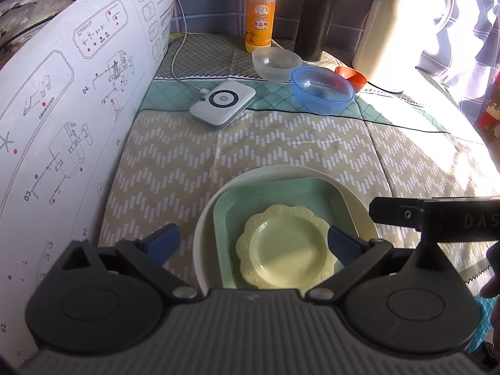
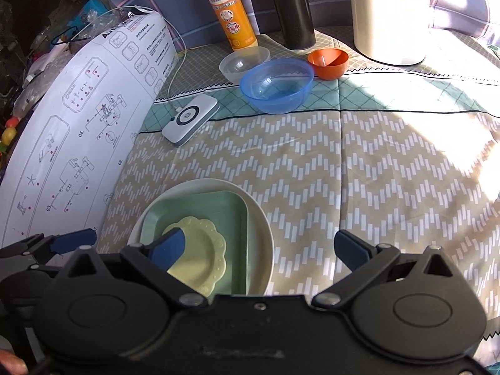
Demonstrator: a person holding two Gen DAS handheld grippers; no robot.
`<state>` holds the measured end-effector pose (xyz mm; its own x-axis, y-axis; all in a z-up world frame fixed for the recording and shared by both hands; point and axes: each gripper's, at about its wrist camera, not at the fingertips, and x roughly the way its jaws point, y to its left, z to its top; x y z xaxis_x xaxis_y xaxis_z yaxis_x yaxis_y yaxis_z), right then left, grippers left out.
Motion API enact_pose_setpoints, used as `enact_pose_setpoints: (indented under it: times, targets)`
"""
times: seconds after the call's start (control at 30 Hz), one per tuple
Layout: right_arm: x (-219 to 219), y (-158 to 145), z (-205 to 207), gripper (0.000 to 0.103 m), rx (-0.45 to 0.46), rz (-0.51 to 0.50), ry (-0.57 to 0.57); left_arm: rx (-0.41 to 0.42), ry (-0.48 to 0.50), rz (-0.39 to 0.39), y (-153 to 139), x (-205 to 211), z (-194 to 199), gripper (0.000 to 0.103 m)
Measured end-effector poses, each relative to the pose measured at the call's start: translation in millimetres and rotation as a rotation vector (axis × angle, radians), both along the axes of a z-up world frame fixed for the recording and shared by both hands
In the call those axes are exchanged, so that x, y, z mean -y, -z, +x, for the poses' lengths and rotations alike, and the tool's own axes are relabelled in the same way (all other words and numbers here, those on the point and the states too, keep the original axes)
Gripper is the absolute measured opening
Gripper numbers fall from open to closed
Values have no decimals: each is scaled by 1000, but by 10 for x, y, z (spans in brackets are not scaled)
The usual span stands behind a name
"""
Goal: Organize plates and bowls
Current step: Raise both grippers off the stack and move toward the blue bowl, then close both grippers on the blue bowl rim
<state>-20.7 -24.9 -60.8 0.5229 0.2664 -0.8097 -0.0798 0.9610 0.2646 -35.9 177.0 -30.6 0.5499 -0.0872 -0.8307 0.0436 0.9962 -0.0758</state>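
Both your left gripper and right gripper hover with fingers spread, empty; plates done: yellow plate in green dish in white plate; bowls remain unstacked: blue bowl, clear bowl, orange bowl at worktop's far end.

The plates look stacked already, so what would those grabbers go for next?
Probably the right gripper, open and empty, reaches forward to the blue bowl. The three plates are nested, while the clear bowl, blue bowl and orange bowl stand apart.
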Motion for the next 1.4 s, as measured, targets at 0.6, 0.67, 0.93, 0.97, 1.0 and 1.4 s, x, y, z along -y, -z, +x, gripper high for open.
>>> enact_pose_setpoints:
  times: [0.6, 0.67, 0.93, 0.97, 1.0, 1.4]
  targets:
    - [500, 158, 178, 103, -49, 75, 127, -11, 34, 37, -23, 227, 532, 103]
    - [583, 150, 266, 103, -55, 82, 141, -1, 31, 36, -63, 247, 673, 103]
    - [872, 51, 789, 103, -27, 70, 224, 16, -16, 52, -55, 383, 1340, 103]
    - [886, 39, 852, 103, -25, 71, 229, 10, -36, 53, -26, 394, 1458, 103]
    - [897, 21, 961, 103, -21, 75, 236, 4, -52, 46, -8, 400, 1550, 103]
    - [823, 135, 1834, 102, -35, 150, 247, -3, -23, 42, 229, 669, 2171, 91]
